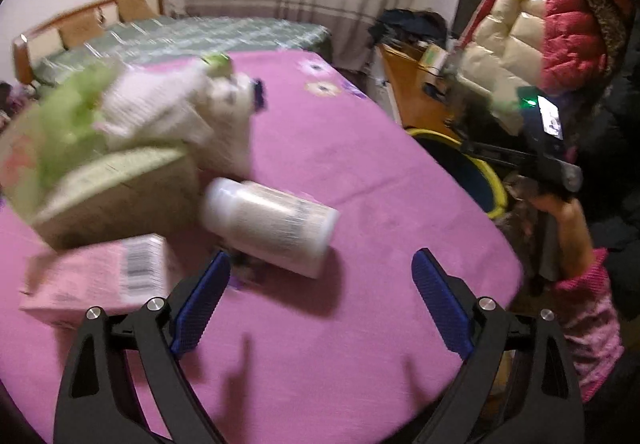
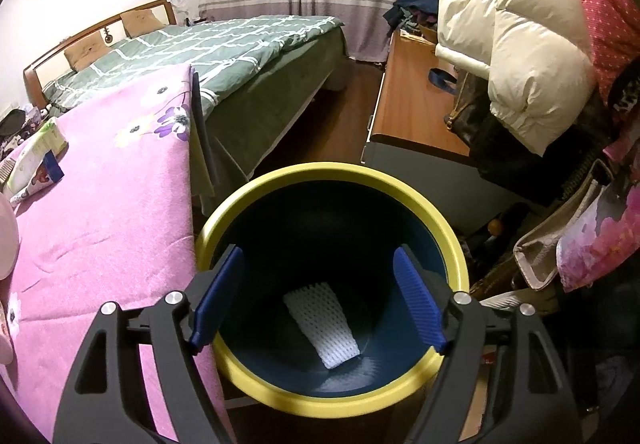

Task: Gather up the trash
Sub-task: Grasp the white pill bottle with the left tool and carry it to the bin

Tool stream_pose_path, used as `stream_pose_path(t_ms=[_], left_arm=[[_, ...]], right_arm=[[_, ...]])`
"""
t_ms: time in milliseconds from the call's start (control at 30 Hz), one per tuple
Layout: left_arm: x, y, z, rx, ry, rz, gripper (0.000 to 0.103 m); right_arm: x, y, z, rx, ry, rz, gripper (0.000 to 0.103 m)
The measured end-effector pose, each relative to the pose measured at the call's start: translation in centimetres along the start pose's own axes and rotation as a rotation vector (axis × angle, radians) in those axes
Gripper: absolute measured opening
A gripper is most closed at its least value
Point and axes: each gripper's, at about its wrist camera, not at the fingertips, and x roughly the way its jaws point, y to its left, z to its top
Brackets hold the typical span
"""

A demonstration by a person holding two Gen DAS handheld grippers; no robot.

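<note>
Left hand-held gripper [image 1: 320, 284]: jaws spread wide, nothing between the ribbed blue pads [image 1: 202, 298]; released, above the pink cloth of the bench [image 1: 360, 172].

White plastic bottle [image 1: 270, 226] lies on its side on the cloth just ahead of the left pad. Cylindrical, smooth, printed label; long axis runs from upper left to lower right in the left view, rounded cap end toward upper left. Blurred.

Beside it: pink carton [image 1: 100, 280] with barcode, brown cardboard box [image 1: 116, 196], crumpled white and green wrappers [image 1: 160, 104] on top.

Right hand-held gripper [image 2: 320, 300]: jaws apart, empty, over the bin [image 2: 332, 172] at the bench edge. Bin round, yellow rim, dark blue inside. White foam net sleeve [image 2: 324, 324] lies at its bottom, long axis running near to far.
</note>
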Motion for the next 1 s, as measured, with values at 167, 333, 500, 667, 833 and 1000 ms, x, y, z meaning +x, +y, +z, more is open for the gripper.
stream_pose_path(t_ms=[167, 333, 500, 667, 833, 1000], left_arm=[[0.5, 0.6, 1.7, 0.066, 0.006, 0.025, 0.094], [1.3, 0.9, 3.2, 0.147, 0.017, 0.017, 0.097], [2.4, 1.2, 3.5, 0.156, 0.071, -0.028, 0.097], [3.6, 1.6, 3.5, 0.140, 0.098, -0.034, 0.097], [4.3, 1.9, 3.5, 0.130, 0.110, -0.027, 0.097], [5.3, 1.9, 3.7, 0.151, 0.128, -0.018, 0.097]], right_arm=[[0.2, 0.2, -0.1, 0.000, 0.004, 0.011, 0.074], [0.2, 0.1, -0.1, 0.006, 0.005, 0.014, 0.074], [0.5, -0.3, -0.2, 0.018, 0.012, 0.010, 0.075], [0.7, -0.4, -0.3, 0.019, 0.015, 0.012, 0.075], [1.0, -0.6, -0.4, 0.024, 0.020, 0.017, 0.075], [1.3, -0.7, -0.6, 0.026, 0.027, 0.019, 0.075]])
